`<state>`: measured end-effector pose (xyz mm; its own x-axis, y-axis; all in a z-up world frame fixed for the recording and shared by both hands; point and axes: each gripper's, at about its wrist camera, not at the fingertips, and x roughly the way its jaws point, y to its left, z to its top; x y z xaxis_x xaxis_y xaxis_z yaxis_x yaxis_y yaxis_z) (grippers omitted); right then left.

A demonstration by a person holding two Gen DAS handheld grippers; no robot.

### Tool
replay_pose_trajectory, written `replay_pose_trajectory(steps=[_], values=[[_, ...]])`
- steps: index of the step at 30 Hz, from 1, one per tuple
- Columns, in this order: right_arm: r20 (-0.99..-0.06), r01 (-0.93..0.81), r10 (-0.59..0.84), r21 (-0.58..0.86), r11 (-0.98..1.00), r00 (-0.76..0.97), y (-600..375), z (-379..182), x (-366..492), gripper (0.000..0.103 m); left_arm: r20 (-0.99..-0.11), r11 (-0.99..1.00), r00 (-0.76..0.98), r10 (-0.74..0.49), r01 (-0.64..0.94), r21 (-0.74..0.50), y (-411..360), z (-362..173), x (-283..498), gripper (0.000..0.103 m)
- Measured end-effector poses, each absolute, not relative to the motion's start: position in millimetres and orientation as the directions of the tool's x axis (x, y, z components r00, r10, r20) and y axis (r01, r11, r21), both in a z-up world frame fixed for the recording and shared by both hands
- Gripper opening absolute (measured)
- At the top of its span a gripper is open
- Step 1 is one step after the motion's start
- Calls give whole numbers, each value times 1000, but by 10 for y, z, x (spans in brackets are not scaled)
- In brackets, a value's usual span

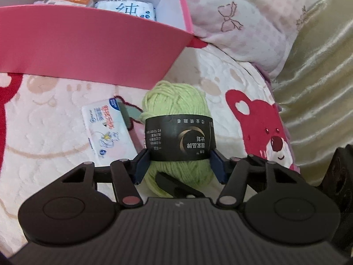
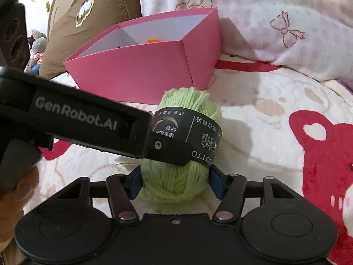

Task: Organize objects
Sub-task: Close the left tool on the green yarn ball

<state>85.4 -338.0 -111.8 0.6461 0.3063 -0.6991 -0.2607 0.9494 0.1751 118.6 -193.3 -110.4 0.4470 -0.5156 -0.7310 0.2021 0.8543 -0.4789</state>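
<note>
Likely home bedroom, bear-print blanket (image 1: 260, 119), pillow (image 1: 242, 22)

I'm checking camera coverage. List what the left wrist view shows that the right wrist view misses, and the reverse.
Only the left wrist view: a tissue pack lying on the blanket beside the yarn, and packs inside the box.

Only the right wrist view: a brown cushion behind the box, and the left hand-held gripper seen from the side.

Both: the green yarn ball clamped by both hand-held grippers, right one, and the pink box.

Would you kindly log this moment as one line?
left gripper: shut on yarn ball | right gripper: shut on yarn ball | yarn ball: on blanket, outside pink box
</note>
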Motion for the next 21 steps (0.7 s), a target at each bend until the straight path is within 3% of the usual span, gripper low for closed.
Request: replay_pose_trajectory(steps=[9,14,17,21], values=[[-685,-260,287,146,954,669,-3311,-1158,805,62,-747,870,450,-489,186,-457,-1974,-1171,1174,59],[-711,-204,241,139,969,661,-3272,-1052,794,60,-714,854,471,-518,236,-464,-1995,-1090,1067,58],[-700,-201,228,122,972,676,-3217,-960,719,59,-746,856,422,-516,227,-464,-1972,-1074,1079,58],[-705,-205,247,146,968,664,-3204,-949,641,60,-736,833,394,-550,195,-517,-1875,-1053,1034,58]])
